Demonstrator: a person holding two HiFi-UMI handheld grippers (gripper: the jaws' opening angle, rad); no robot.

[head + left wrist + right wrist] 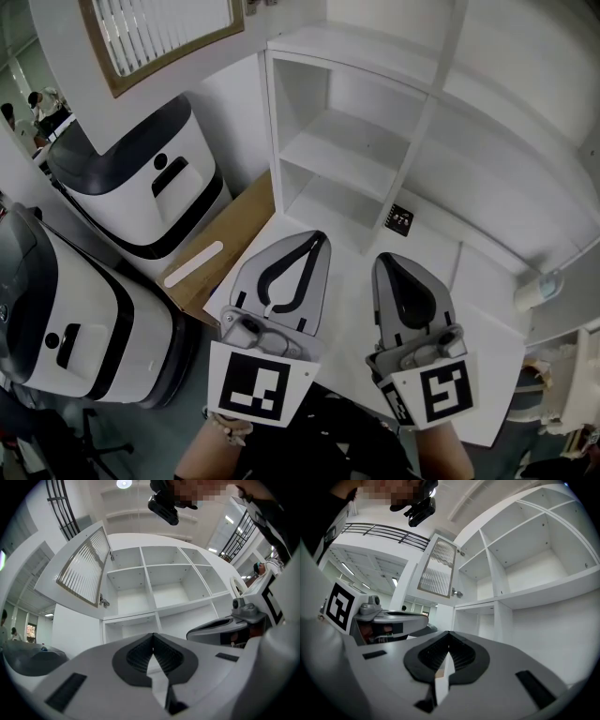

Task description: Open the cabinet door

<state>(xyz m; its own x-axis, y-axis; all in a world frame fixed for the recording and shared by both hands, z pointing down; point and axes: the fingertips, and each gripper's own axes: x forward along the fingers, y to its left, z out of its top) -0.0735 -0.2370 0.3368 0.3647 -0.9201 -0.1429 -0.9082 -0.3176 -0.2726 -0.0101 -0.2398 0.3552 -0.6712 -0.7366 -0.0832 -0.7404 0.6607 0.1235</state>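
Head view: looks down on two grippers held side by side in front of a white cabinet (pixel 273 131). On the left, the left gripper (pixel 317 238), squeezed closed at the tips, with nothing in its grip. On the right, the right gripper (pixel 388 259), squeezed closed too, with nothing in it. Pointed toward the cabinet, not touching it.

Up at the top left, the cabinet door (pixel 159 42), standing wide open, out from the cabinet's top left box. Brown frame, white slats in the middle. Well apart from both grippers.

Inside the cabinet, bare white shelves. On the white front just past the gripper tips, a small black tag (pixel 400 219).

Beside the cabinet on the left, a flat piece of brown cardboard (pixel 234 225) with a white strip (pixel 194 263) lying on it. Further left, a white machine (pixel 155 202) with black trim. Lower in the picture, a second machine (pixel 84 319) of the same kind.

Left gripper view: shows the dark ribbed pads (pixel 138 656) pressed together at the tip. Past them, the cabinet's open boxes, and the door up at the left, tilted out on its hinges (pixel 104 603).

Right gripper view: shows the same closed tips, with the door to the left of the cabinet.
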